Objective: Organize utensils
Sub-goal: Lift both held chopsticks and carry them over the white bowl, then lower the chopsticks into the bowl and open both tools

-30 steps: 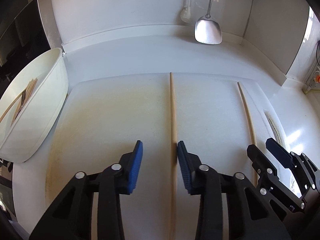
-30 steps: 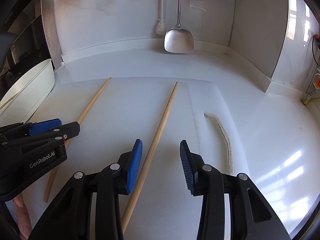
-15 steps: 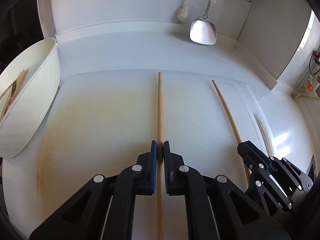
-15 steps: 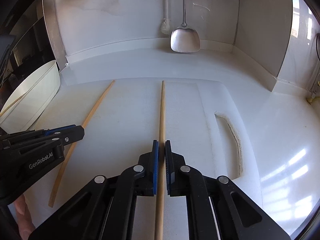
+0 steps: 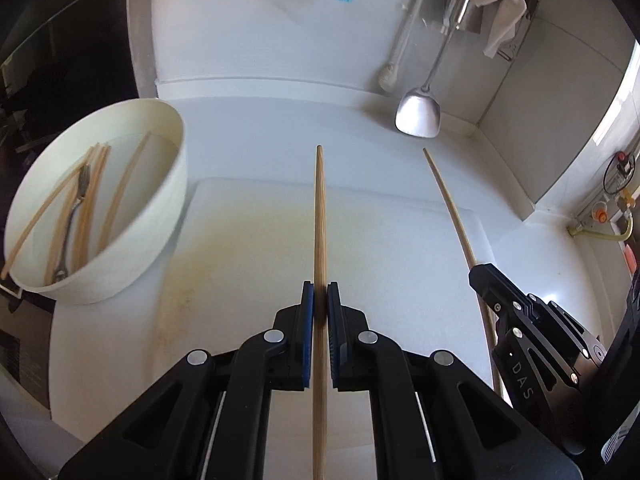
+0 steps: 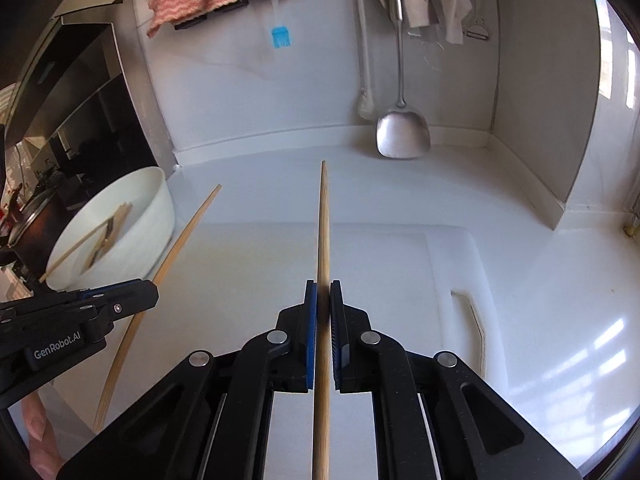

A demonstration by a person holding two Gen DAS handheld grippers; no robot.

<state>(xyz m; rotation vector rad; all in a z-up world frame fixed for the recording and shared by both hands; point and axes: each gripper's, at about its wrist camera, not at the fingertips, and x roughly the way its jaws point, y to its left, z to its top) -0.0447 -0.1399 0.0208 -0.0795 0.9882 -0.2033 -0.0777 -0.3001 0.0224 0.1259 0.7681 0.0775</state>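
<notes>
Chopstick (image 5: 320, 220) ends cut off below

Left gripper (image 5: 320, 298) and right gripper (image 6: 323, 296) angle downward, jaws closed.

Both wrist cams look steeply down along own fingers, close over board (image 5: 400, 248); left sits left of right; shared: bowl (image 6: 132, 216), spatula (image 5: 418, 114), backsplash.

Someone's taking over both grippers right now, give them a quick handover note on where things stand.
Left gripper: jaws shut on a wooden chopstick, held clear of the cutting board.
Right gripper: jaws shut on the other chopstick, also off the board.
White bowl sits left of the board, already holding several chopsticks and a fork.
Done: both loose chopsticks picked up.
Left: carry both to the bowl and drop them in.
</notes>
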